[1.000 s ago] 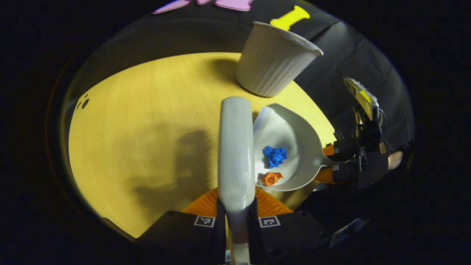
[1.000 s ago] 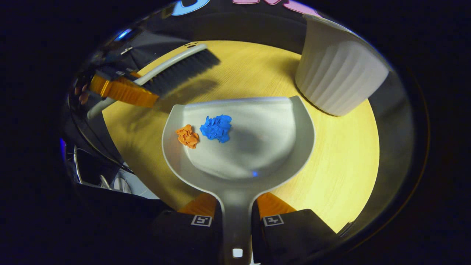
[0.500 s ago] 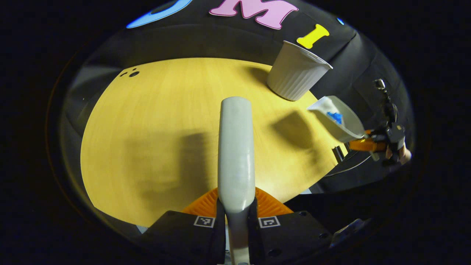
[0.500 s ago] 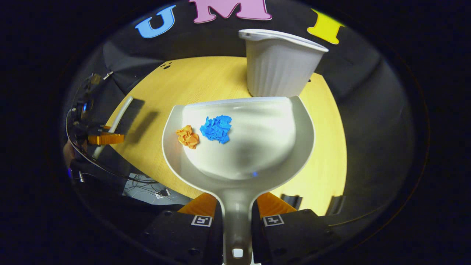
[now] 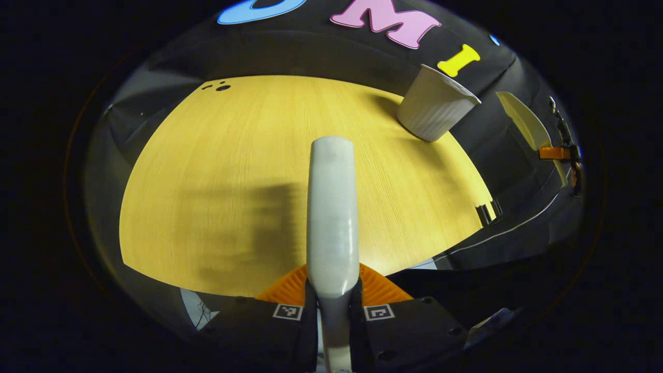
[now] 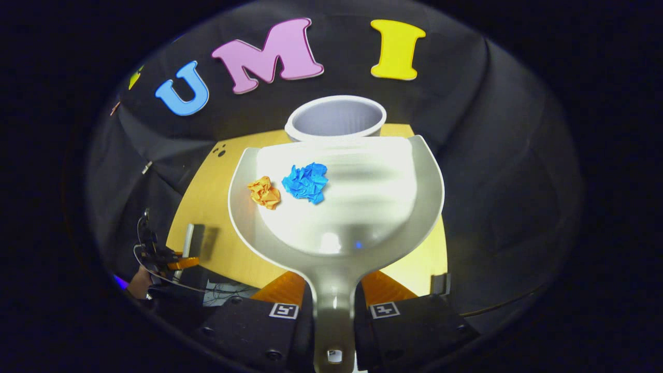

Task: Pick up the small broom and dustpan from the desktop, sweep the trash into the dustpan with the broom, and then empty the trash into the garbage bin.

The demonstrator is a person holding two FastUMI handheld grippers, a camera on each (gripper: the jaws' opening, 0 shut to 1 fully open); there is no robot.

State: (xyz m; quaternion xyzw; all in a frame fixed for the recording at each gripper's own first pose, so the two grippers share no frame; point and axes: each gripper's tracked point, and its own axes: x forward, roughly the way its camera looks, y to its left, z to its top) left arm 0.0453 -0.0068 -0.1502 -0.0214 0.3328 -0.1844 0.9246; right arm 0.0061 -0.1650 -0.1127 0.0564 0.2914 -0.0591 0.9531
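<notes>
- Broom (image 5: 332,207) is kept clamped by its handle between the fingers of the left gripper (image 5: 332,305), held above the desk (image 5: 248,171) and pulled back toward its near edge; a second ago it hung beside the dustpan.
- Trash, an orange scrap (image 6: 264,191) and a blue scrap (image 6: 305,181), is carried in the dustpan (image 6: 362,207), whose handle is pinched between the fingers of the right gripper (image 6: 334,311).
- Dustpan has been lifted off the desk and brought up to the garbage bin (image 6: 335,118); its front lip is now seen just before the bin's open mouth.
- Sweeping is judged finished; tipping the pan forward remains, with scraps at risk of sliding past the rim.
</notes>
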